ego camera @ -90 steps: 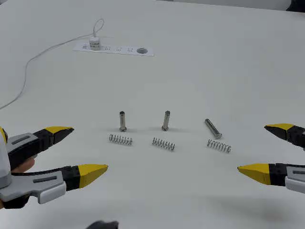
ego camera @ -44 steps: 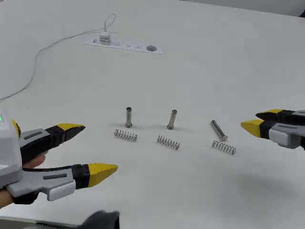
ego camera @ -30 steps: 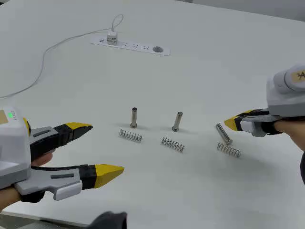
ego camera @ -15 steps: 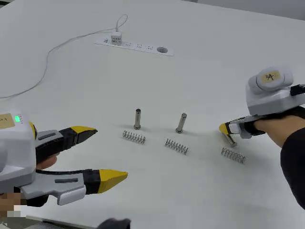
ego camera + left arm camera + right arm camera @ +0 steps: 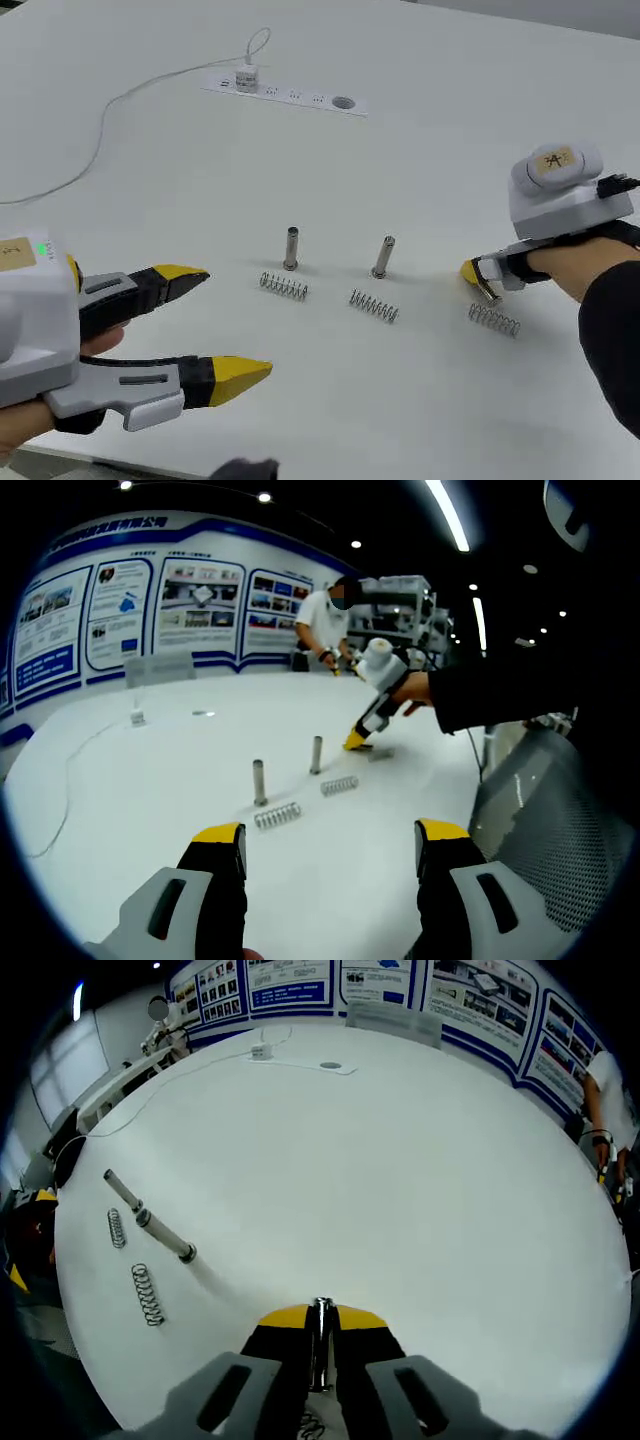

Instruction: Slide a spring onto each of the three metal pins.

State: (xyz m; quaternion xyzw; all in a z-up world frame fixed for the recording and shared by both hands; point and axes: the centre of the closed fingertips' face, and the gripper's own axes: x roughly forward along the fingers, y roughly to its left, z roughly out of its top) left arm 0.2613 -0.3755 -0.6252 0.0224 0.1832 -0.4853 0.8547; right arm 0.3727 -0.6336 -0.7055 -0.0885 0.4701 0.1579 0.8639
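Observation:
Two steel pins stand upright mid-table, the left pin [image 5: 291,247] and the middle pin [image 5: 382,256]. Before each lies a spring [image 5: 283,287] [image 5: 374,306]. The third spring [image 5: 494,320] lies at the right. My right gripper [image 5: 470,272] is shut on the third pin [image 5: 487,292], low over the table just behind that spring. The right gripper view shows this pin [image 5: 321,1345] clamped between the closed yellow tips [image 5: 320,1312]. My left gripper [image 5: 225,322] hangs open at the near left, nothing between its fingers. Ahead of its tips [image 5: 330,832] lie a spring [image 5: 278,815] and a pin [image 5: 259,781].
A white power strip [image 5: 290,96] with a plugged adapter lies at the back of the white table, its cable [image 5: 110,100] trailing off left. A person [image 5: 325,630] stands at another bench far behind, before wall posters. The table's right edge drops off near a mesh bin [image 5: 540,790].
My right gripper came in from the right edge to the lying third pin, dropped low and shut on it. The left gripper stayed open at the near left.

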